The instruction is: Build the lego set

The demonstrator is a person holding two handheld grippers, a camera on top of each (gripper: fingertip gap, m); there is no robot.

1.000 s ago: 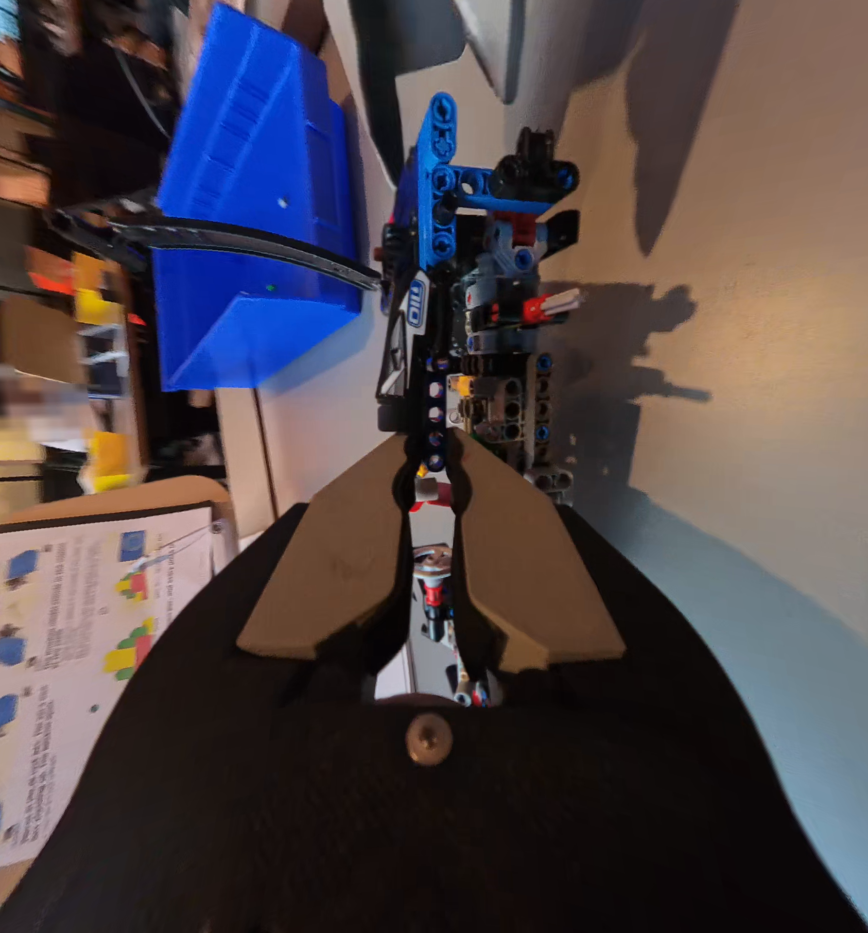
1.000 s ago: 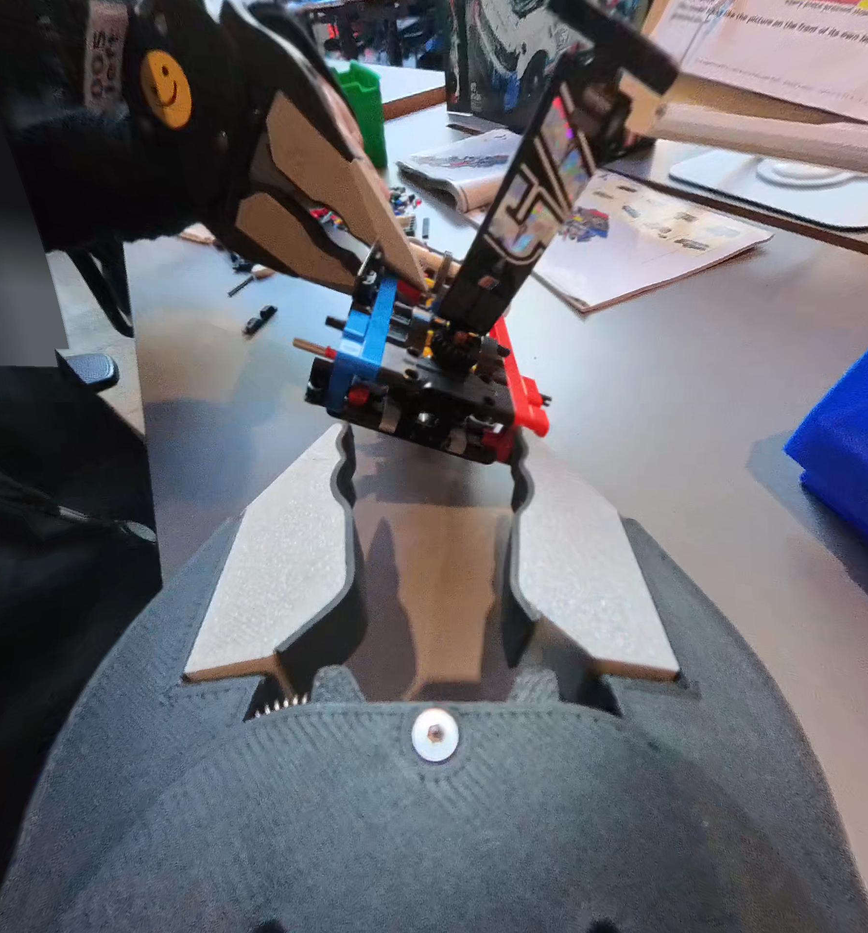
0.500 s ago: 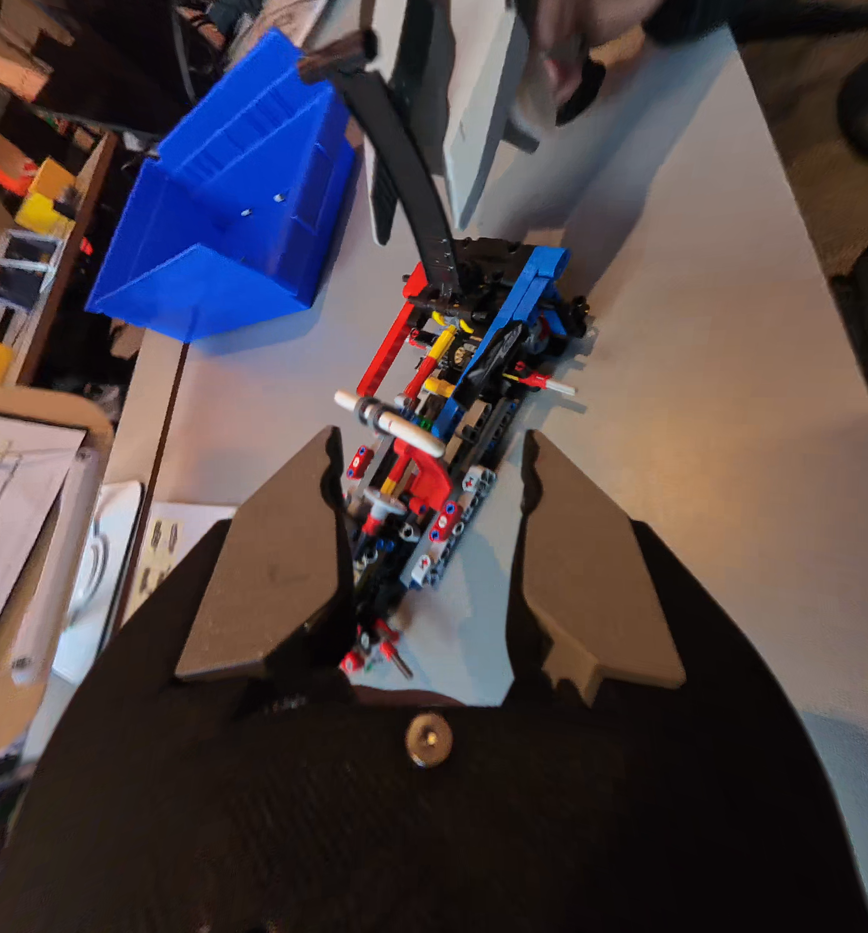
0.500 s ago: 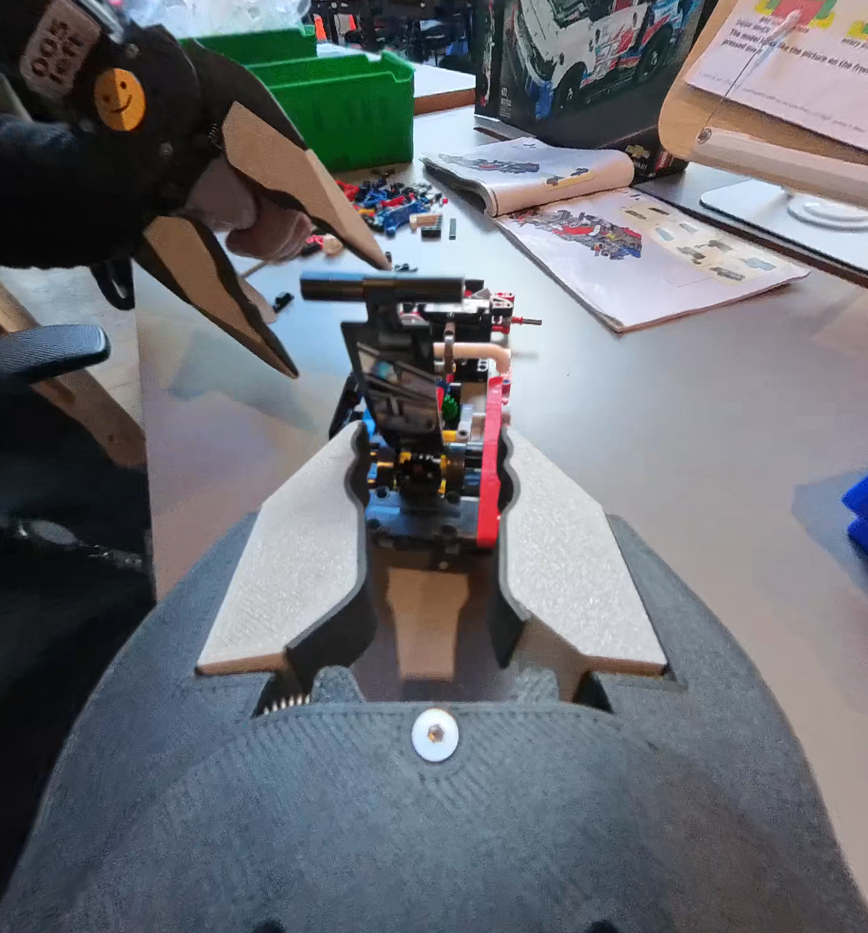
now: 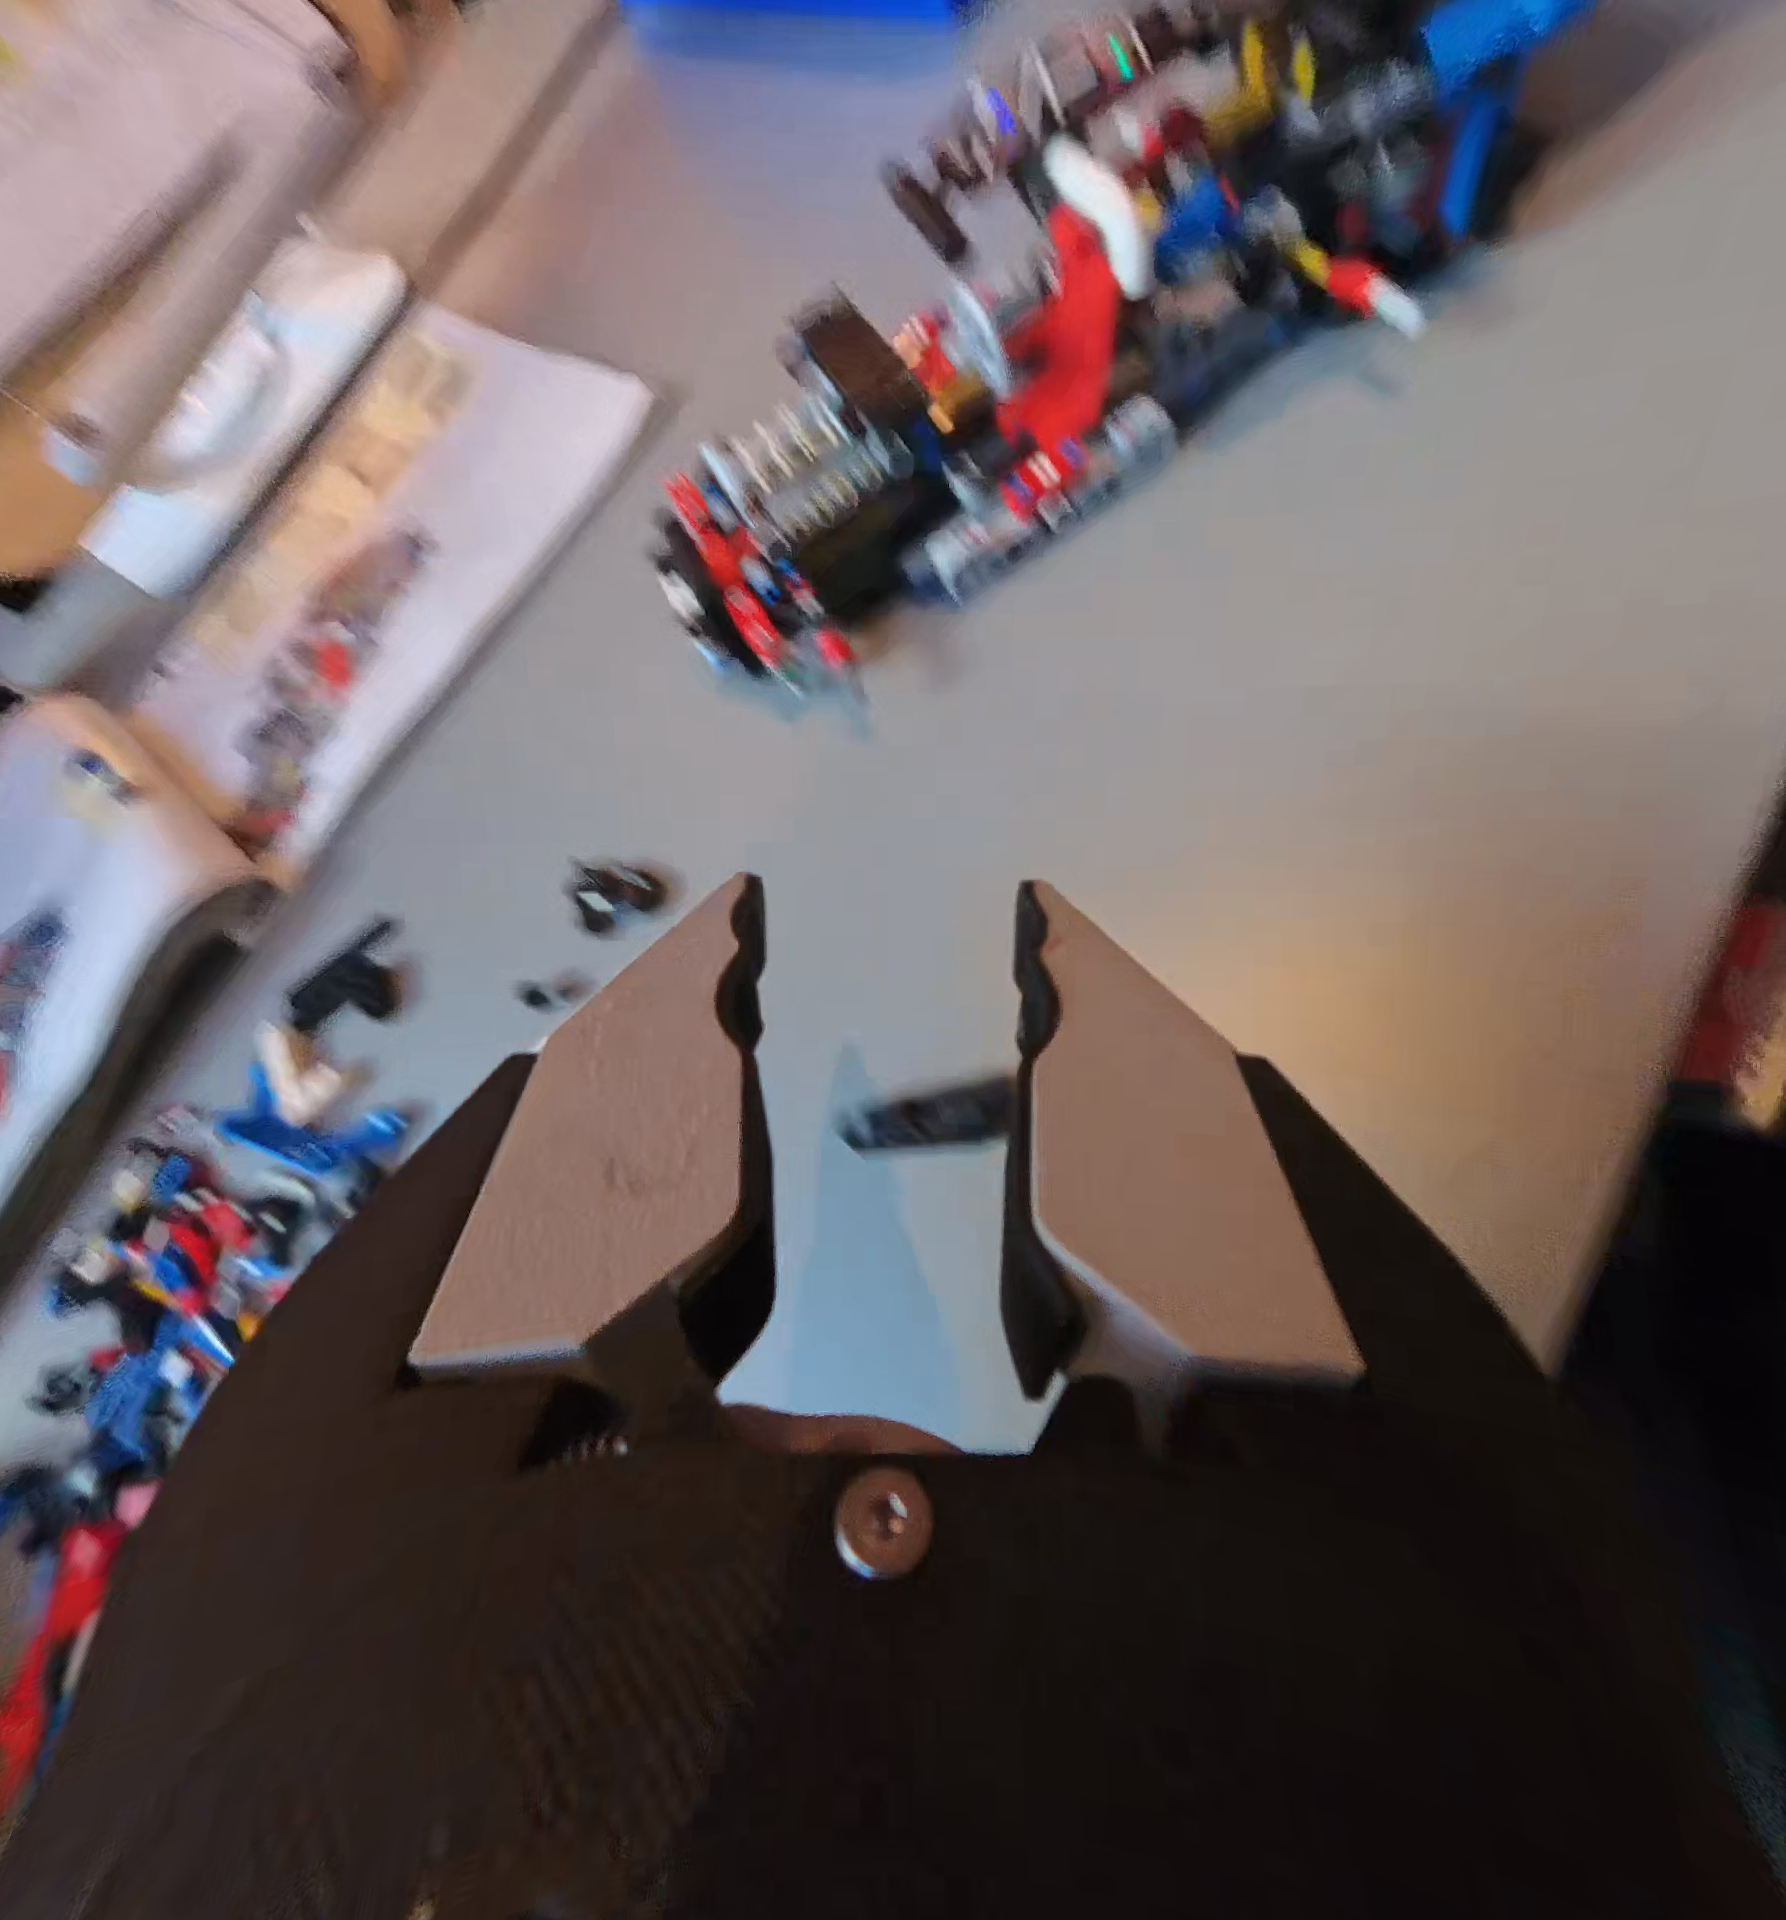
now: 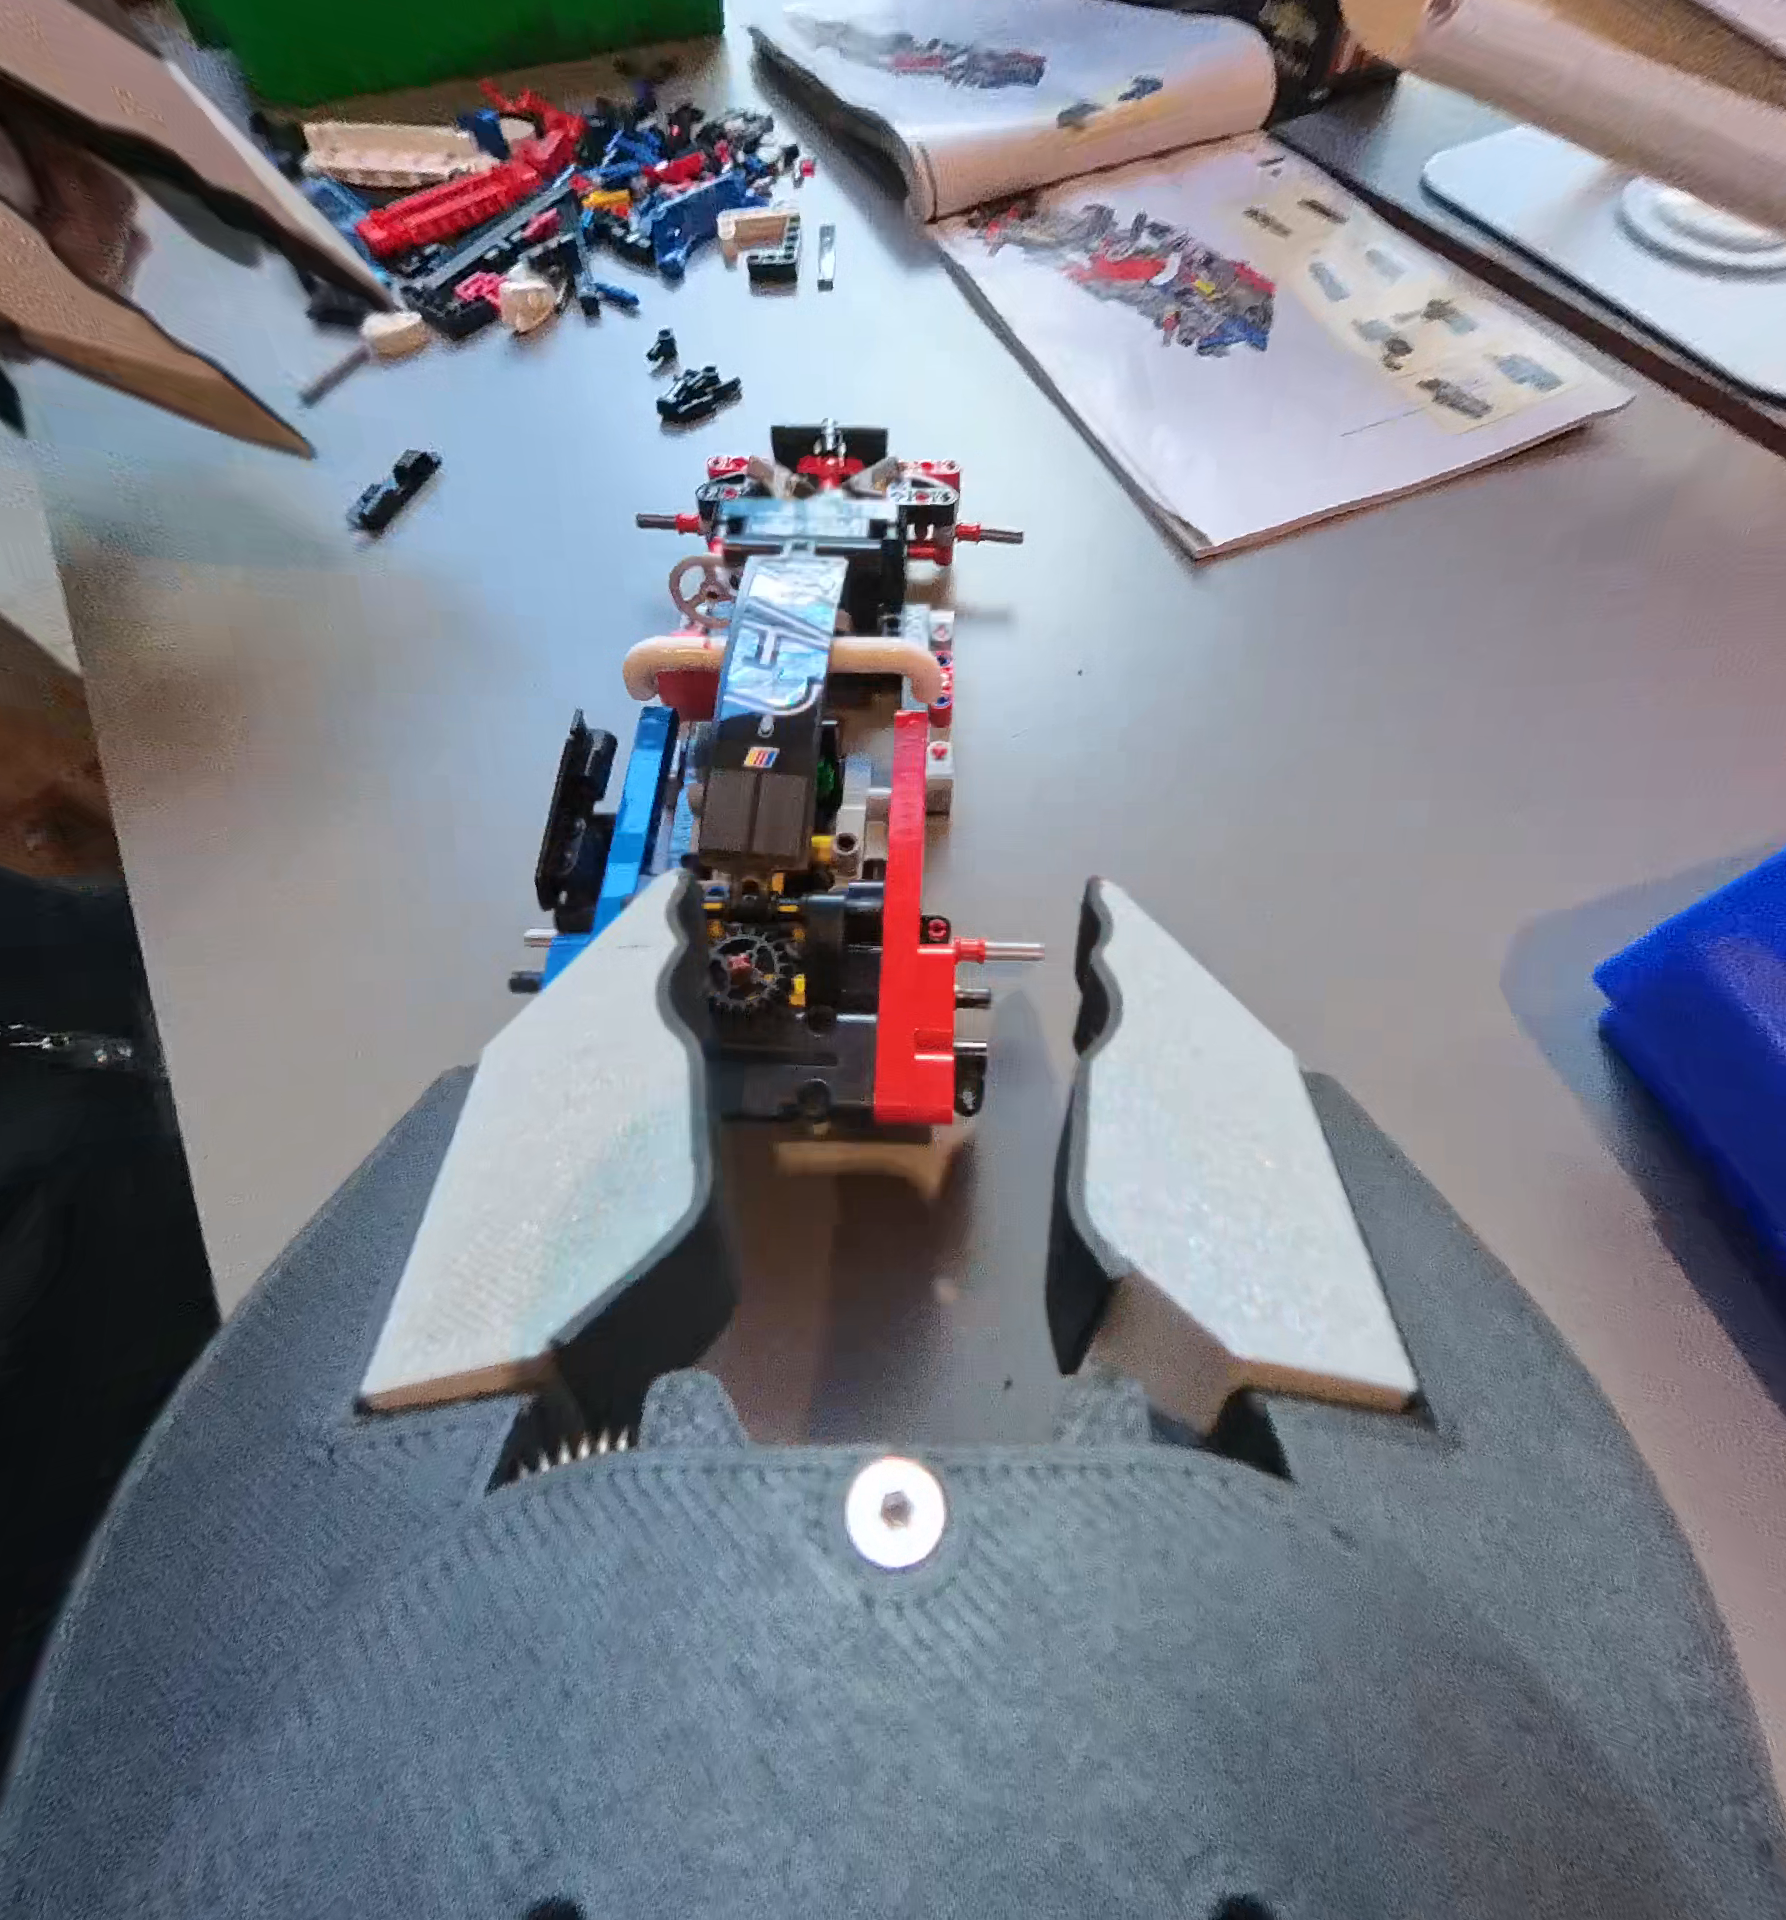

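Note:
The partly built lego car chassis [image 6: 795, 727], with a blue beam on one side and a red beam on the other, lies flat on the grey table [image 6: 1284, 779]. My right gripper [image 6: 887, 894] is open. Its rear end sits between the fingers, and the right finger stands apart from the red beam. My left gripper [image 5: 887, 904] is open and empty, above the table and well back from the chassis [image 5: 972, 416]. That view is blurred. The left gripper [image 6: 349, 374] also shows at the upper left of the right wrist view, near the loose pieces.
A pile of loose lego pieces [image 6: 577, 197] lies at the far left, also in the left wrist view [image 5: 172, 1247]. An open instruction booklet [image 6: 1232, 291] lies at the far right. A blue bin [image 6: 1762, 1039] stands at the right, a green bin [image 6: 432, 42] behind the pile. A small black piece [image 6: 395, 488] lies alone. The gap from one gripper's tips to the other's is roughly 25 cm.
The left gripper let go of the chassis, opened and swung away toward the loose pieces. The chassis went from held up to lying flat on the table. The right gripper opened wider.

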